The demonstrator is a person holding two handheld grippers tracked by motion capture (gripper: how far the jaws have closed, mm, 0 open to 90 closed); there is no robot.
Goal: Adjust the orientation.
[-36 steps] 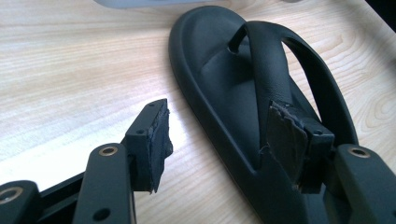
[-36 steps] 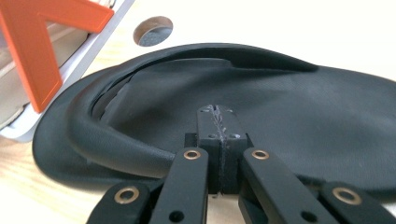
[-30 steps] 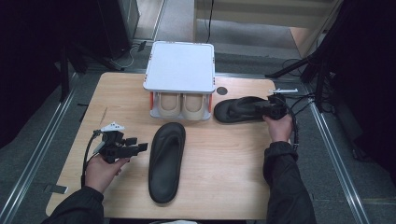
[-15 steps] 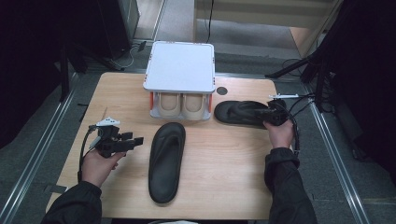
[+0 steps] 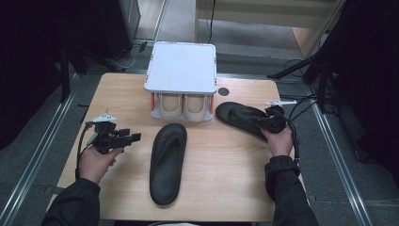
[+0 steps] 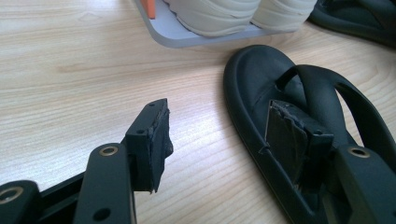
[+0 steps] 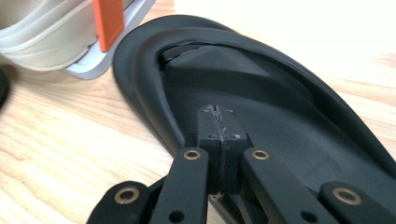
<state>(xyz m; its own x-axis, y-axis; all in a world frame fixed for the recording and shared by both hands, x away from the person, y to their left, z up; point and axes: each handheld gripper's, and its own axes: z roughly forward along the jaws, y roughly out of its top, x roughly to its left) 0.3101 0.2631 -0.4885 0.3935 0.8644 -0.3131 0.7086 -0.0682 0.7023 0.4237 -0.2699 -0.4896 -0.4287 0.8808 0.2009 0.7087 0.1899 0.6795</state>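
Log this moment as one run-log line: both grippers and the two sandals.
left gripper: open, beside middle sandal | right gripper: shut, over right sandal | shoe rack: holds beige shoes

2 black sandals (image 5: 168,162) (image 5: 241,117), 2 beige shoes (image 5: 170,104) (image 5: 195,105), 1 white rack (image 5: 182,67), 1 table (image 5: 221,174), 2 grippers (image 5: 118,140) (image 5: 269,123).

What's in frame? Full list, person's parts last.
Sandals: 2, black; one mid-table, one at right by the rack.
Rack: 1, white-grey with orange posts, far-centre of table.
Shoes: 2, cream, on the rack's lower shelf.
Table: 1, light wood.
Left gripper: 1, black, open, left of the middle sandal, above the table.
Right gripper: 1, black, shut, over the right sandal.
Hands: 2, left, right, dark sleeves.
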